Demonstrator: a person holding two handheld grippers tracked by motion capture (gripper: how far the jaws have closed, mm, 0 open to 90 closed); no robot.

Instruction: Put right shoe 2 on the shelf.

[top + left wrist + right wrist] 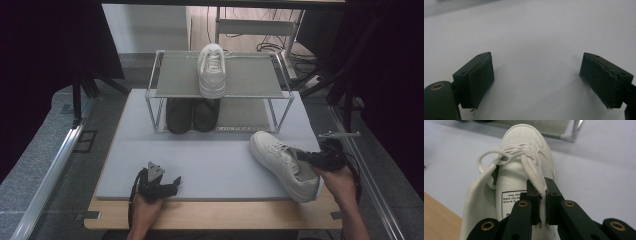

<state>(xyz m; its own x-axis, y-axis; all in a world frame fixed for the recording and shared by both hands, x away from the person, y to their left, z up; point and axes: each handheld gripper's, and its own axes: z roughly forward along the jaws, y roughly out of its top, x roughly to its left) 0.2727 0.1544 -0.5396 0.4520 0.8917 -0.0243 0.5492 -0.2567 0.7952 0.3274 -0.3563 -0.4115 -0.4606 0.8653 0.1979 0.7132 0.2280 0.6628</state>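
I'm pinching the white sneaker's (pixel 524 170) soft collar with the right tongs (pixel 543 202) at 4 o'clock; it's light, floppy. Left tongs (pixel 536 80) are idling spread.

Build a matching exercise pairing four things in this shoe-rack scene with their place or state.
1. white lace-up sneaker in the right gripper
2. second white sneaker
3. pair of dark shoes
4. left gripper

A. lower shelf of the rack
B. jaws open over the grey mat
C. top shelf of the rack
D. held by its collar, on the mat

Pairs: 1-D, 2-C, 3-A, 4-B
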